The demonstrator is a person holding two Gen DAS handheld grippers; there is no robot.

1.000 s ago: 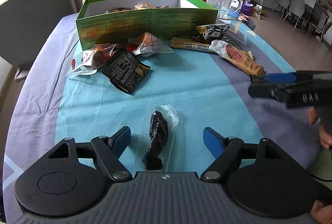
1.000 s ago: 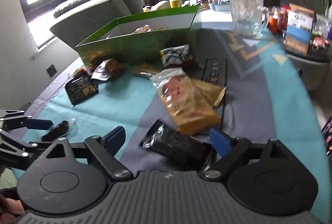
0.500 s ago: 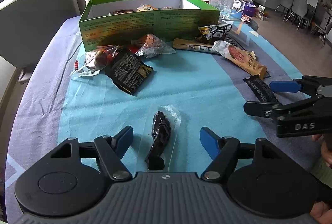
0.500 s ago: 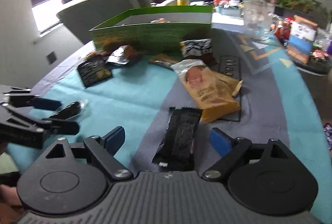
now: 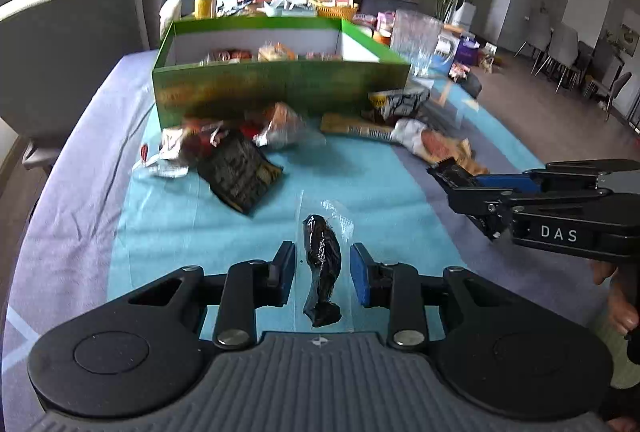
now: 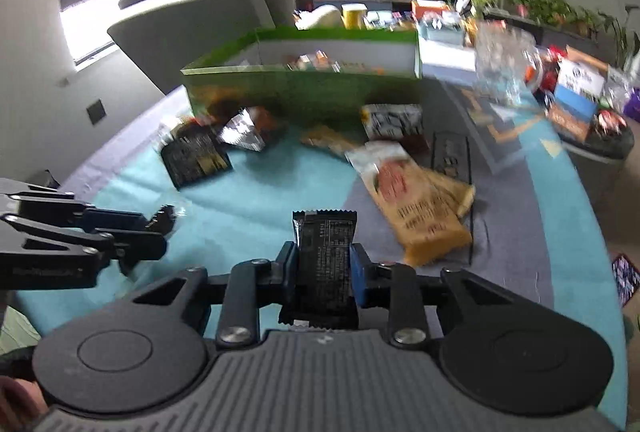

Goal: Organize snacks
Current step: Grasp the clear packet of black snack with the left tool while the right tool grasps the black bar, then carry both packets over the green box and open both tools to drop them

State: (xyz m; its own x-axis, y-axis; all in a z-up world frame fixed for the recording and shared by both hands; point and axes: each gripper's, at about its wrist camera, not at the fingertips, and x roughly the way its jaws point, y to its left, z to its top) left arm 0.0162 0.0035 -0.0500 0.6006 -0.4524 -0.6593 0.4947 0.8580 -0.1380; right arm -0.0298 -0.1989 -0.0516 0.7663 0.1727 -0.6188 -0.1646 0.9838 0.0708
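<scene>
Right gripper (image 6: 323,268) clamps the black snack bar (image 6: 325,260), lifted short of the green box (image 6: 304,87). Left gripper (image 5: 322,274) sits narrow around the clear-wrapped dark snack (image 5: 322,264), contact unclear. The slick film could slip out, I'd judge. One box; in front of it about six loose packets; two grippers.

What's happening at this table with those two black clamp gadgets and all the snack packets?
A person is tidying snacks into the green box, working a hand-held gripper in each hand. The left gripper has closed around a clear packet holding a dark snack, its fingers at the wrapper's edges. The right gripper is clamped on a black snack bar. Several more packets lie on the blue tablecloth in front of the box, which already holds some snacks.
</scene>
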